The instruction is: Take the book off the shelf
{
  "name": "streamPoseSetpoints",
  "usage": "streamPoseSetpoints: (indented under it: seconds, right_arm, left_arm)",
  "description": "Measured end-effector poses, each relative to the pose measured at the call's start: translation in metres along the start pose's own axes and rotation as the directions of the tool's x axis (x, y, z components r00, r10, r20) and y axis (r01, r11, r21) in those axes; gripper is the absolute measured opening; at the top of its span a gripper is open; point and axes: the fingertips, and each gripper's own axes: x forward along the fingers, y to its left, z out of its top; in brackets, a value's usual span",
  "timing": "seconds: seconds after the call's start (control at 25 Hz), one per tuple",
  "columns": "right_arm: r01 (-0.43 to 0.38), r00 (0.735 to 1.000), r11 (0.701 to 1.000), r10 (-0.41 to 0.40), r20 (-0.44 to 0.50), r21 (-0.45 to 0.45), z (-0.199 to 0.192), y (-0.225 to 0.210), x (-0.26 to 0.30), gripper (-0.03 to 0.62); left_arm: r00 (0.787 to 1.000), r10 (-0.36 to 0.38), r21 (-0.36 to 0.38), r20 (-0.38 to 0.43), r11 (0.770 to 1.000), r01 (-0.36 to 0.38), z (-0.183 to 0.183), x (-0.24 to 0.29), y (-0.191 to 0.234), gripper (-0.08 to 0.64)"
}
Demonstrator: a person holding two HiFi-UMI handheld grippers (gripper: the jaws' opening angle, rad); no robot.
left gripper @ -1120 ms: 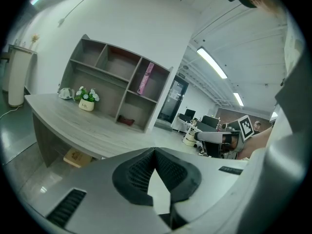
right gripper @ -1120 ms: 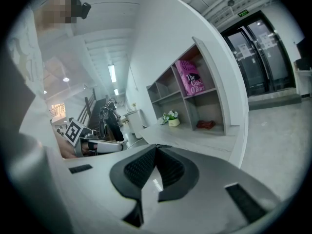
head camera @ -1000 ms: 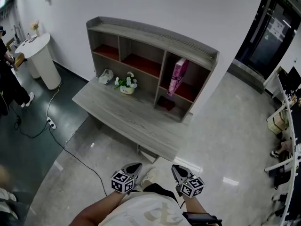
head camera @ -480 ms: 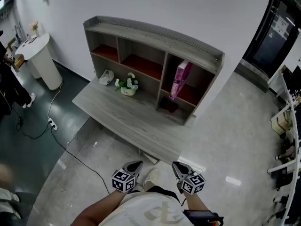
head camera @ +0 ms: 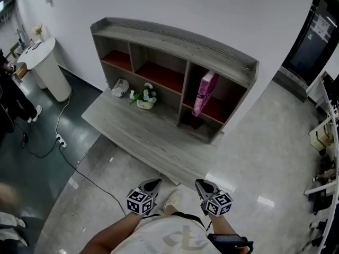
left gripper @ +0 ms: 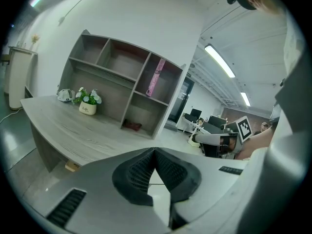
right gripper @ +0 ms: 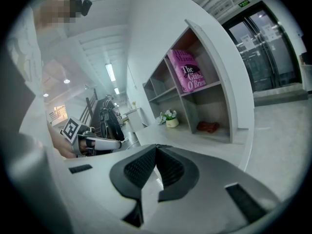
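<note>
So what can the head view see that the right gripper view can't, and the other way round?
Only the head view: the person's white shoe. Only the right gripper view: the long ceiling light and the lettering on the pink book. Both: the grey wooden shelf unit, that book leaning in its upper right compartment, and the small white pot of flowers.

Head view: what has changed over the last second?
The person seems to have edged slightly nearer the shelf; nothing was taken hold of or let go. The left tongs and right tongs stay shut, empty, low by the body. The pink book still leans in its upper right compartment.
</note>
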Motion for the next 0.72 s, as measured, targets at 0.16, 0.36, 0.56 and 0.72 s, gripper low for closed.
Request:
streamPoseSetpoints:
  seconds: [0.16, 0.36, 0.56, 0.72]
  right_arm:
    - [0.01, 1.0, 1.0, -0.01, 0.006, 0.009, 0.008, -0.015, 0.007, 0.005]
    - [0.026, 0.999, 0.999, -0.026, 0.029, 0.022, 0.02, -0.035, 0.015, 0.005]
    - [0.047, 0.998, 0.998, -0.049, 0.035, 0.043, 0.026, -0.054, 0.02, 0.005]
    - [0.067, 0.997, 0.997, -0.069, 0.043, 0.047, 0.033, -0.071, 0.027, 0.005]
  left_arm:
    - [1.0, -0.009, 0.01, -0.014, 1.0, 0.01, 0.009, 0.015, 0.002, 0.002]
    - [1.0, -0.018, 0.023, -0.024, 1.0, 0.018, 0.024, 0.035, 0.009, 0.002]
    - [0.999, -0.027, 0.034, -0.032, 0.999, 0.028, 0.04, 0.057, 0.015, 0.002]
    - [0.998, -0.045, 0.042, -0.035, 0.998, 0.046, 0.051, 0.075, 0.018, 0.002]
